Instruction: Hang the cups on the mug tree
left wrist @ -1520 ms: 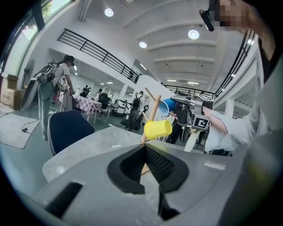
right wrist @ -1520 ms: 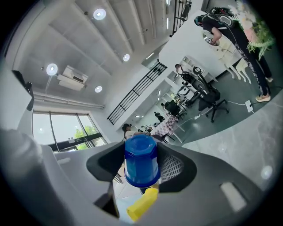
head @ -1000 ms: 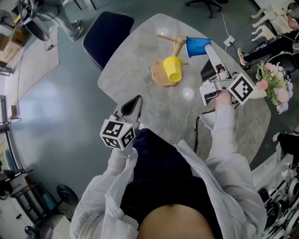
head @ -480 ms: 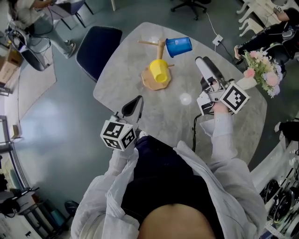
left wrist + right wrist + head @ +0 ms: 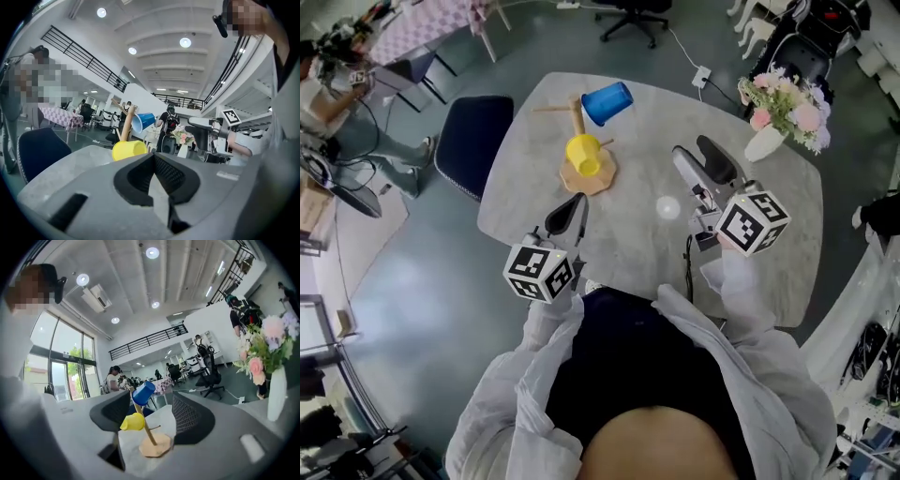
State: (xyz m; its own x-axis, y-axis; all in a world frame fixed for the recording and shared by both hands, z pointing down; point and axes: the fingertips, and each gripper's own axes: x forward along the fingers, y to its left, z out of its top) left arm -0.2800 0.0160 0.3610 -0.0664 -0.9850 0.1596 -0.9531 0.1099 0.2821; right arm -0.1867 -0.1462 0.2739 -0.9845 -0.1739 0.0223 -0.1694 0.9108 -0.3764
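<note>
Already saw blue cup (image 5: 607, 102) and yellow cup (image 5: 583, 155) on mug tree (image 5: 602, 175), well ahead of right claw (image 5: 695, 156), released and empty though just narrowed; left claw (image 5: 569, 210) clenched empty. Judged both light, stiff; rim grip.

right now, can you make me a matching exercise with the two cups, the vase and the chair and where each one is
1 blue cup
2 yellow cup
3 white vase
4 dark chair

a on the floor beside the table
b low on the mug tree, near its base
c on the table, holding pink flowers
d high on the mug tree

Pairs: 1-d, 2-b, 3-c, 4-a
</note>
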